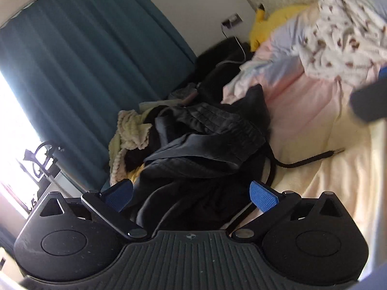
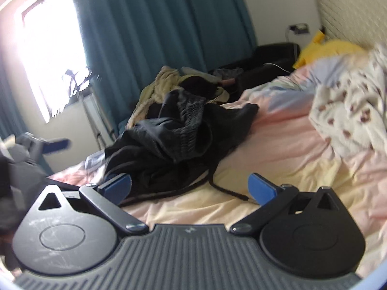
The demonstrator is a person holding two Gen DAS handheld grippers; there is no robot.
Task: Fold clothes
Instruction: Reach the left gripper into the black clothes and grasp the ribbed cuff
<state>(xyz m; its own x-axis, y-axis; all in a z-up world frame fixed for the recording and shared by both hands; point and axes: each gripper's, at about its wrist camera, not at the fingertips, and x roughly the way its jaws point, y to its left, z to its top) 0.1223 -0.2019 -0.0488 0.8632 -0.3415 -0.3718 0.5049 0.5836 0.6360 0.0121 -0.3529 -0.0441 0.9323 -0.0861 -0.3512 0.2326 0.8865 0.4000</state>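
Heap of dark clothes [image 1: 205,145] [image 2: 179,130]: crumpled black and grey garments piled on the bed [image 1: 326,169] [image 2: 278,149], unfolded; black drawstring [image 1: 309,159] [image 2: 227,188] trailing from the heap across the cream sheet. Behind the heap, toward the curtain: cream knit garment [image 1: 130,130] [image 2: 159,82], bunched, touching the dark pile. Beyond the heap, toward the headboard: pastel duvet [image 1: 278,60] [image 2: 290,89], rumpled, with white printed fabric [image 1: 338,36] [image 2: 350,113] lying on it, and yellow plush toy [image 1: 271,21] [image 2: 326,48] at the far end. Left of the heap: teal curtain [image 1: 96,60] [image 2: 157,24], bright window beside it. Left gripper [image 1: 191,194]: fingers spread wide, nothing between them, hanging directly over the near part of the heap. Right gripper [image 2: 189,188]: fingers spread wide, holding nothing, at the near edge of the heap with the drawstring lying between them
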